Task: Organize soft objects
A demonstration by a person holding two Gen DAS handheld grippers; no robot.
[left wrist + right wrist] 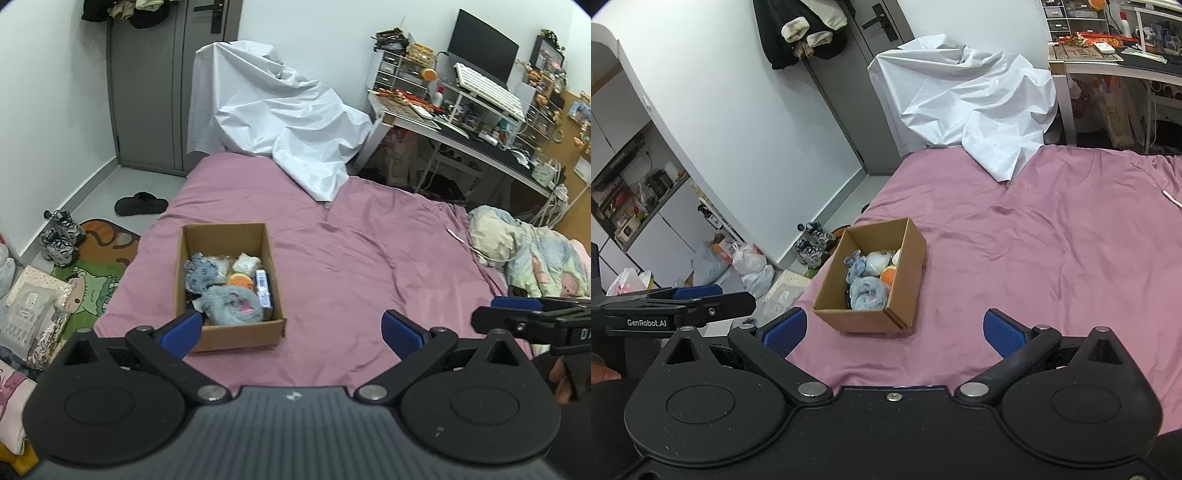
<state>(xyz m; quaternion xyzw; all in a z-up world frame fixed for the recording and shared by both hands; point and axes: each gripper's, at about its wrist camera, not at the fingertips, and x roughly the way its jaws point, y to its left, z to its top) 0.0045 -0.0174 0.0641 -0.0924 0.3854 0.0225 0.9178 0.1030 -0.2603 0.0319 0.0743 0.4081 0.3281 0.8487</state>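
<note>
Lengthwise toward the door, cardboard box (227, 334) of soft toys (231, 304) (perhaps plush), left gripper (291, 328) and right gripper (892, 330) spread, empty.

Both views are evenly lit by soft indoor light, with no glare. Shadows are faint; a weak one sits beneath the cardboard box (229, 332) at 6 o'clock. Focus is sharp centrally. Fisheye bending curves walls and darkens corners at 11 and 1 o'clock.
</note>
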